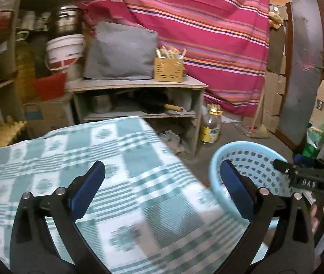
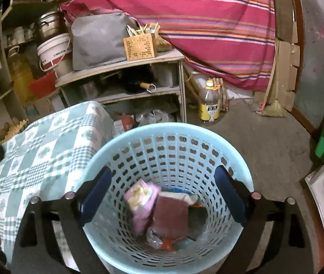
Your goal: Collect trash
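Trash (image 2: pixel 159 212) is lying at bottom of blue basket (image 2: pixel 241 164); pink packet (image 2: pixel 140 203) and maroon wrapper (image 2: pixel 171 214) are being seen there. Right hand-held gripper (image 2: pixel 162 196) is being held spread over basket mouth, nothing pinched. Left hand-held gripper (image 1: pixel 162 189) is being held spread above checked tablecloth (image 1: pixel 116 159), empty. Beyond, table (image 1: pixel 136 84), grey cushion (image 1: pixel 120 50), striped fabric (image 1: pixel 207 34) are being shown.

You have a pale blue plastic basket (image 2: pixel 168 134), perforated and smooth. The table cover (image 1: pixel 107 150) is woven checked cloth, matt. The shelf unit (image 2: pixel 125 65) looks like bare, dull wood. The pot (image 1: pixel 67 19) is shiny metal. The floor (image 2: pixel 260 141) is rough and matt.
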`<state>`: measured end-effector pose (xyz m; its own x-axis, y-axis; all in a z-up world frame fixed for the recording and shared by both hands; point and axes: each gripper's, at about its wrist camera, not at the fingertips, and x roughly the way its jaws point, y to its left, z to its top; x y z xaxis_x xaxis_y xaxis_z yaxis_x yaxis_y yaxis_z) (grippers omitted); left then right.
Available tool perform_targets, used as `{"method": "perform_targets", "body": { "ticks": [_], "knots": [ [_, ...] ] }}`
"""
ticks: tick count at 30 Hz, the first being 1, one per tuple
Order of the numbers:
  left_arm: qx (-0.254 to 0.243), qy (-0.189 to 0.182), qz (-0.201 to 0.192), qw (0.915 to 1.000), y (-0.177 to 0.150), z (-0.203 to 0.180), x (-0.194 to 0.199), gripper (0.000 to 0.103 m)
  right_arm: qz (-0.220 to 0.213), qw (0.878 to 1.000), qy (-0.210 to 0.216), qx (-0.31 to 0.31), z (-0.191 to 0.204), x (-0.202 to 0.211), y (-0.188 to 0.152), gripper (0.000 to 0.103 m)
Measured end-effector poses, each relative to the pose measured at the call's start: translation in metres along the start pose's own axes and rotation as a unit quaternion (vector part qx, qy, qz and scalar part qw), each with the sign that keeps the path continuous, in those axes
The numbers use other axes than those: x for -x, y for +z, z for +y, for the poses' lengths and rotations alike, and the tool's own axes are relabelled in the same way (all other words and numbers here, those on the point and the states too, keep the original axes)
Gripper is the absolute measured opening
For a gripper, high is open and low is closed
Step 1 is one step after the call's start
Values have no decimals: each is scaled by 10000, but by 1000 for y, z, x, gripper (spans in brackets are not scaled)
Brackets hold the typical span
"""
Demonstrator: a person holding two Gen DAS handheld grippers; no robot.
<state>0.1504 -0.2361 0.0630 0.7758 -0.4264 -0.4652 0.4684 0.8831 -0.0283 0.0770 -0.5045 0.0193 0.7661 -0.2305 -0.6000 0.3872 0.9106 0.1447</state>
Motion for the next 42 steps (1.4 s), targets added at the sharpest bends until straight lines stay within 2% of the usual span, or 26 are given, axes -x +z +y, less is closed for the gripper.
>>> {"method": "perform_targets", "body": {
  "ticks": [5,8,11,15,20,26,31,35,42],
  "knots": [
    [-18,441,-203,9988,-15,35,42,98,-253,9993,89,248,24,22,-3,98],
    [93,569,-252,9980,-29,58,68,98,-344,9983,268,384,47,39,-12,98],
    [162,796,-295,9963,-44,76,91,98,-340,9961,637,515,74,58,-34,98],
    [408,1154,-351,9919,-76,98,123,98,-473,9916,857,847,112,83,-66,98],
    [396,1713,-317,9839,-123,117,154,98,-451,9879,1266,779,148,101,-105,98],
    [551,2200,-297,9735,-162,137,186,98,-596,9843,1246,1095,185,114,-147,98],
    [703,2422,-221,9674,-177,152,198,98,-581,9798,1335,1374,215,115,-164,98],
    [601,2626,-287,9626,-180,153,193,98,-691,9770,1321,1527,228,118,-173,98],
    [582,2510,-157,9661,-184,154,171,98,-831,9751,1173,1688,233,114,-178,98]
  ]
}}
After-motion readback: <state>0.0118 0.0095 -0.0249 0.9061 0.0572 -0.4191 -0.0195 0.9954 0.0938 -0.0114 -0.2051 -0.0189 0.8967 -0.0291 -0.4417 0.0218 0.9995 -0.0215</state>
